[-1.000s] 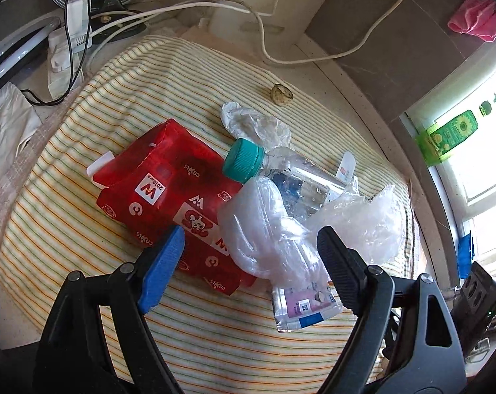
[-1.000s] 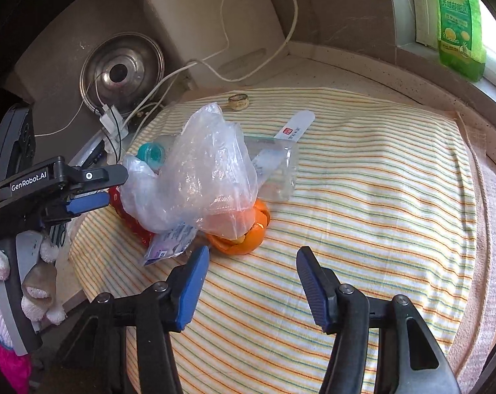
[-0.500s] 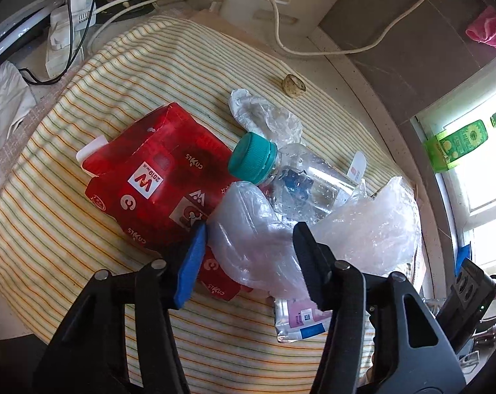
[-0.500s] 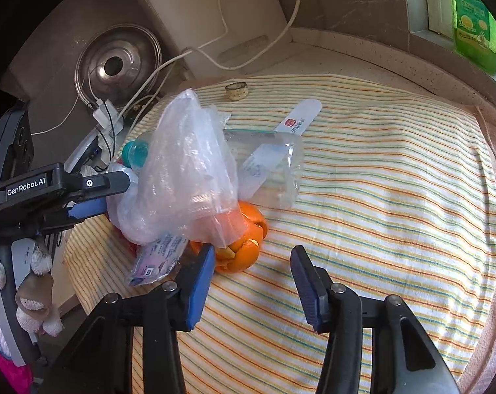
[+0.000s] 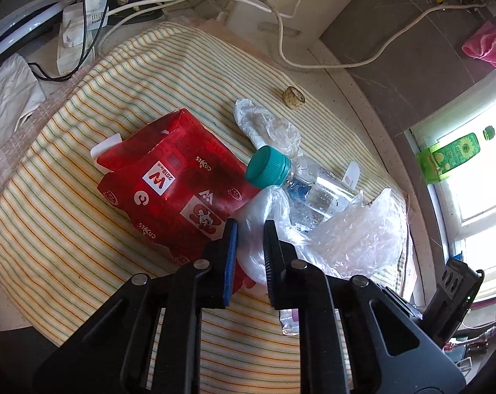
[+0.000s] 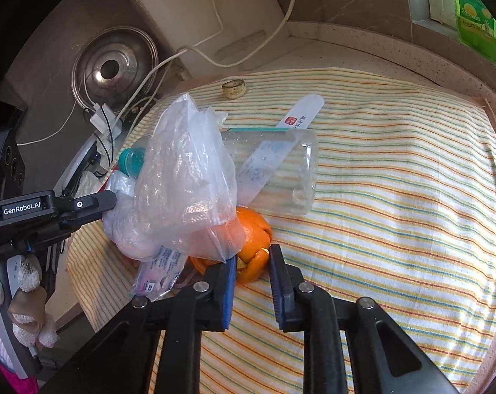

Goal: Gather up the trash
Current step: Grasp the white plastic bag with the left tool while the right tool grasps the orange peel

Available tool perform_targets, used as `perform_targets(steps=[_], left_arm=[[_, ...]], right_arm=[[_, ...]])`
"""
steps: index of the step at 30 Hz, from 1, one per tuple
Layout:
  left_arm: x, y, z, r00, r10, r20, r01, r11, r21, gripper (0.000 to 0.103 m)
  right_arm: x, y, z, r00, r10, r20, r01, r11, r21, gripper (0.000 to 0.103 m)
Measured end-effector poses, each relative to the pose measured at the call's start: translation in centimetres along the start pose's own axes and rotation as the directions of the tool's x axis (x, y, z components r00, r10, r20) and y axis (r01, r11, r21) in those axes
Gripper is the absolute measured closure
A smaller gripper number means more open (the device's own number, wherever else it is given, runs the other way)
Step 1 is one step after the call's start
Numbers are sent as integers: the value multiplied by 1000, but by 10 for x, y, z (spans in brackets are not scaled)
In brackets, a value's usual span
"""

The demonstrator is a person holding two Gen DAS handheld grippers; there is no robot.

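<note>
The trash is gathered in one heap on the striped cloth (image 5: 67,197) that covers the counter, so both grippers are brought in low from the near edge. On the left, the red carton (image 5: 179,184) lies flat, its long axis running from the upper left to the lower right of the left wrist view. Beside it, the left gripper (image 5: 250,229) is closed on a bunched fold of the clear plastic bag (image 5: 356,233); its jaws have just been closing, and film is pinched between them. The bag is draped over the plastic bottle (image 6: 274,174), which lies on its side, its teal cap (image 5: 267,165) pointed toward the left gripper and its base away from it. On the right, the right gripper (image 6: 253,264) is clamped on the orange peel (image 6: 253,229) at the bag's lower edge; its jaws have likewise just been closing, with peel between them.
</note>
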State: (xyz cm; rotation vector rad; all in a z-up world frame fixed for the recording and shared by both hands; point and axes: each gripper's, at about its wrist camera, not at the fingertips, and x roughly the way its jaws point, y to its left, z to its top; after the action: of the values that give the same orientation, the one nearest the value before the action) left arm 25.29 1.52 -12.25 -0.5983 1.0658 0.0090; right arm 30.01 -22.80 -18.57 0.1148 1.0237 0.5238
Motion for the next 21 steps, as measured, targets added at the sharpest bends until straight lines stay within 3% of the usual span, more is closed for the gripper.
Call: perform_targets(steps=[9, 21], left_arm=[[-12, 0, -9, 999, -8, 31, 8, 1000, -4, 91], [-83, 26, -8, 988, 10, 156, -5, 1000, -30, 91]], right_arm=[[-18, -8, -10, 999, -27, 22, 27, 1000, 9, 96], [-54, -19, -22, 998, 3, 69, -6, 999, 47, 96]])
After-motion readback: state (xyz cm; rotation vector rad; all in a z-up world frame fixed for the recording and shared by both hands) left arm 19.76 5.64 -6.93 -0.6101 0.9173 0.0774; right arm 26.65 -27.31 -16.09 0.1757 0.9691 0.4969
